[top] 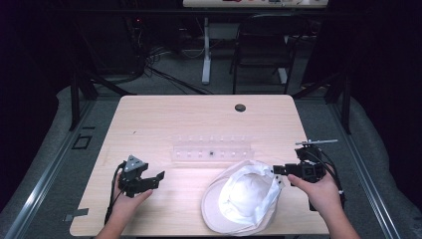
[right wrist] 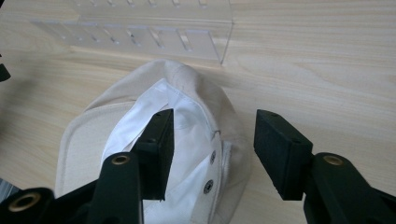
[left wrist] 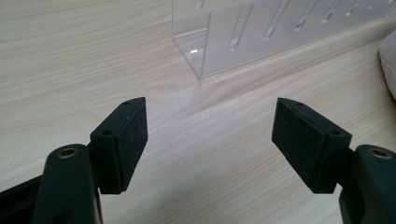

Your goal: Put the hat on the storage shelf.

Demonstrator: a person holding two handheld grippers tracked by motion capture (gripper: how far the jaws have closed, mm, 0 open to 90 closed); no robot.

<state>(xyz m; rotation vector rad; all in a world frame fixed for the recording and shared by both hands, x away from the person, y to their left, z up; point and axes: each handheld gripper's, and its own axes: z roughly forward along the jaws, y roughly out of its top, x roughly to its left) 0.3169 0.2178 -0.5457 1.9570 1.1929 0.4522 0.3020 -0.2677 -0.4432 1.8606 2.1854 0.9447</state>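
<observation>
nearest the person's edge of the table (top: pixel 149 119): cap (top: pixel 244 199), cream, upside down, white lining facing up, brim toward the near side. soft cloth, light, sure to sag and fold when lifted; likely only the brim keeps any stiffness. not fragile, not slippery against rubber pads. best hold probably the back rim with the snap strap, a doubled edge thin enough to pinch, or else the brim for a firmer purchase.

right gripper (top: pixel 278 171) at that back rim, jaws wide apart, straddling the edge: in the right gripper view, one pad (right wrist: pixel 159 144) above the lining inside the crown, the other pad (right wrist: pixel 280 149) outside over bare wood, nothing pinched yet. snaps (right wrist: pixel 208 185) visible on the strap just below.

left gripper (top: pixel 149 179) to the left of the cap, well apart from it, jaws open and empty over bare wood, pointed toward the rack.

farther back: clear plastic rack (top: pixel 211 148) with a row of slots, lying just beyond the cap, close but not touching as far as can be told. beyond the table, chair (top: pixel 263 40) in the dark.
</observation>
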